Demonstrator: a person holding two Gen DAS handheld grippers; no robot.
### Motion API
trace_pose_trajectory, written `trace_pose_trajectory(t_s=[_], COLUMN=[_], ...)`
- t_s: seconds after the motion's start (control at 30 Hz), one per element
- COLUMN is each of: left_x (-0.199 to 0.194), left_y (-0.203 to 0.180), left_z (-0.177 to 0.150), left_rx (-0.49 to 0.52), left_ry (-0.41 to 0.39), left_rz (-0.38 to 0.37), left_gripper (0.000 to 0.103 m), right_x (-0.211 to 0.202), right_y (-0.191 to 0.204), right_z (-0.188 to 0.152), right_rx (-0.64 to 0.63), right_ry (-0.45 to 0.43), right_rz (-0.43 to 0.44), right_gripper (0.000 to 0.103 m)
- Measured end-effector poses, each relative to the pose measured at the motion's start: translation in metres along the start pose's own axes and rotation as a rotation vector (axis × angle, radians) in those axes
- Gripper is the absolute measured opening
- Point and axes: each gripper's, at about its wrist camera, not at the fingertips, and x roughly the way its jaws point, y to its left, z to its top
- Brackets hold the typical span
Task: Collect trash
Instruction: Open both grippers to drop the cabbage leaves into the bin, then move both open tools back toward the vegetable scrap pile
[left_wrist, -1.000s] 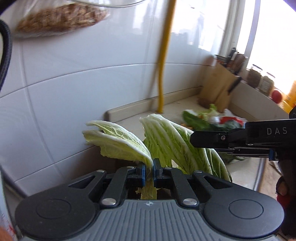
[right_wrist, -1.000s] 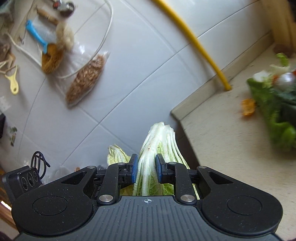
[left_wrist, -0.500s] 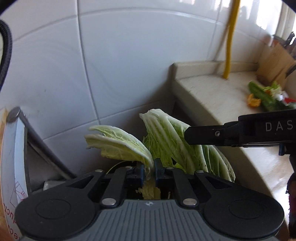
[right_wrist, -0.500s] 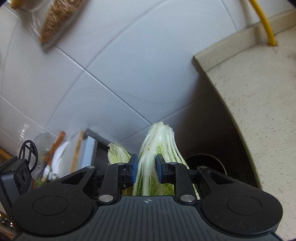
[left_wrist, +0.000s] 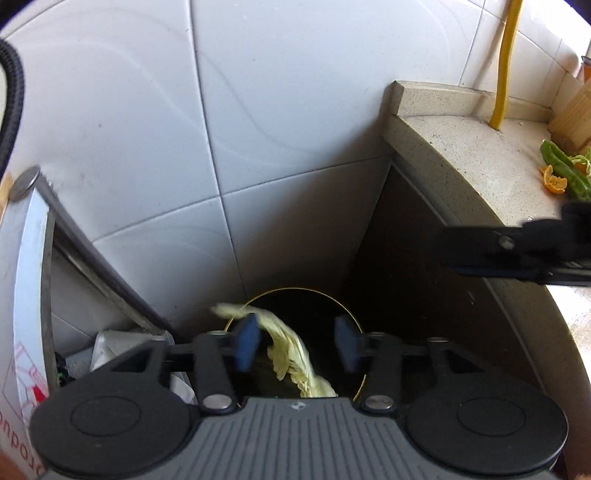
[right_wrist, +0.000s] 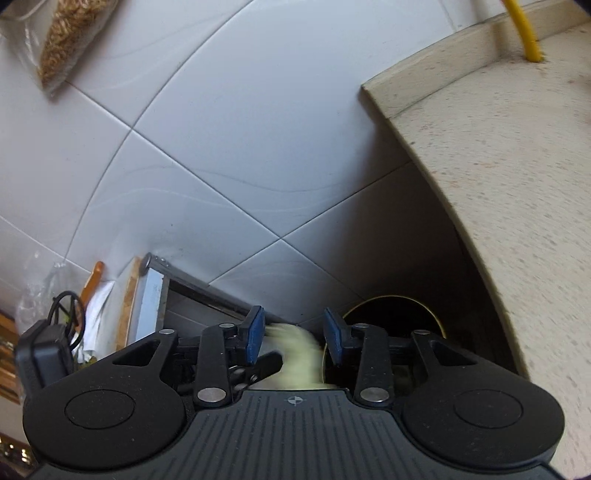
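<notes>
1. Both tools sit above a round dark bin (left_wrist: 295, 314) w/ a gold rim, tucked in the corner between the white tiled wall (left_wrist: 184, 129) and the worktop (left_wrist: 480, 162).
2. Left tool (left_wrist: 294, 341): jaws apart, blue pads clear of the leaf, gripping nothing. Right tool (right_wrist: 293, 339): also apart, nothing clamped.
3. Task's thing: cabbage leaf (left_wrist: 291, 354) hangs loose between the left tool's pads, over the bin mouth, apparently dropping in. In the right wrist view a second leaf (right_wrist: 295, 354) is a pale yellow-green smear between the pads, too blurred for detail; it sits at the bin's left rim, not plainly over the opening.
4. Risk A: the right-side leaf could land outside the bin, on the rim or on the floor by the wall, since it looks off-centre to the left of the mouth.
5. Risk B: the left-side leaf is long and curled; its tip reaches past the rim on the left, so it may drape over the edge rather than fall inside.
6. Risk C: damp leaf could cling to a pad and ride back up w/ the tool.
7. Look: the leaf is pale yellow-green, ribbed, frilly-edged, limp, light.
8. More trash remains on the worktop: green veg scraps (left_wrist: 565, 173) and orange peel (left_wrist: 552, 181), so I judge the job is partway done.
</notes>
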Motion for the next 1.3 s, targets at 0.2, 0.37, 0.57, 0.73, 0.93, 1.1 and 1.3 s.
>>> trace_pose_trajectory(t_s=[0.2, 0.37, 0.57, 0.73, 0.93, 1.1, 1.3], left_x=[-0.005, -0.022, -0.048, -0.062, -0.073, -0.073, -0.070], left_y=[-0.013, -0.023, -0.042, -0.067, -0.100, -0.128, -0.156], left_z=[0.006, 0.006, 0.010, 0.013, 0.013, 0.019, 0.027], left_rx=[0.052, 0.098, 0.177, 0.243, 0.319, 0.341, 0.332], left_ry=[-0.027, -0.056, -0.121, -0.149, -0.156, -0.160, -0.152], left_rz=[-0.019, -0.088, -0.191, -0.291, -0.374, -0.398, -0.434], left_gripper=[0.057, 0.057, 0.065, 0.069, 0.070, 0.073, 0.074], right_x=[-0.032, -0.075, -0.128, -0.167, -0.210, -0.231, -0.246], right_y=[-0.001, 0.000, -0.003, -0.016, -0.034, -0.055, -0.080], right_z=[-0.006, -0.018, -0.041, -0.065, -0.083, -0.086, -0.082], right_rx=[0.030, 0.044, 0.073, 0.136, 0.193, 0.227, 0.244], right_ry=[-0.071, -0.165, -0.300, -0.391, -0.478, -0.518, -0.517], right_rz=[-0.012, -0.043, -0.151, -0.268, -0.370, -0.400, -0.412], right_gripper=[0.045, 0.051, 0.059, 0.060, 0.067, 0.069, 0.071])
